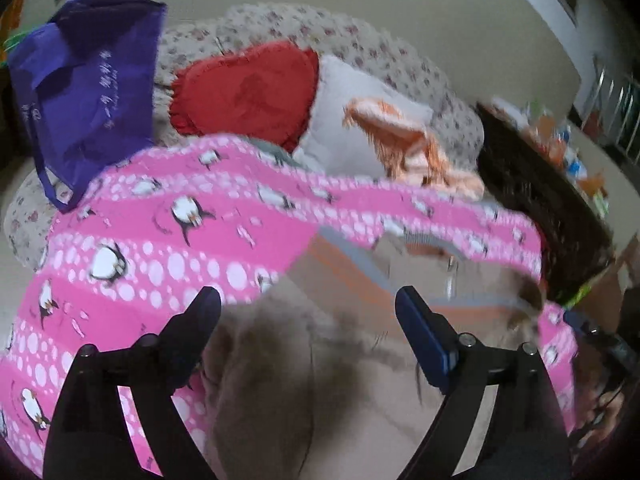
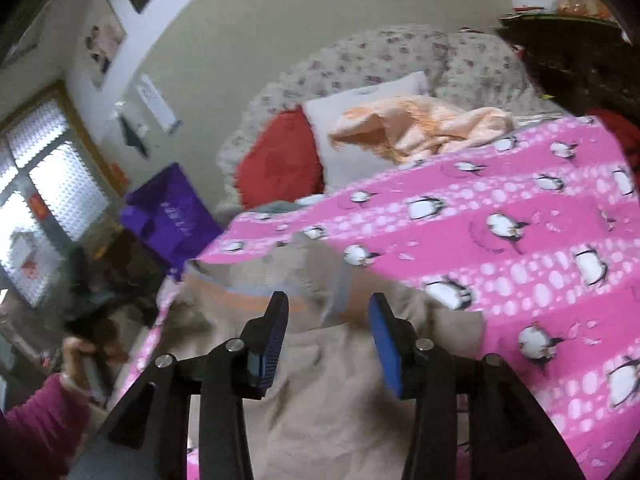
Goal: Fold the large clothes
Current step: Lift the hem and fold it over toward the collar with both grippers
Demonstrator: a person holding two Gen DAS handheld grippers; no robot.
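Pink penguin bedspread (image 2: 500, 240) carries the beige garment (image 2: 320, 380) at lower centre of frame, both the left gripper (image 1: 308, 300) and right gripper (image 2: 328, 306) parted over it and holding nothing (blurry), a fresh edge grab seemingly next.

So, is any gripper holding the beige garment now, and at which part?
No. The left gripper and right gripper are open above the beige garment; nothing is held.

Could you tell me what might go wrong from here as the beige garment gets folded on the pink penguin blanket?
1. Both grippers, left and right, stand open above the beige garment, so a closing pinch may catch the pink penguin blanket along with it.
2. The garment lies rumpled, so creases could be folded in.
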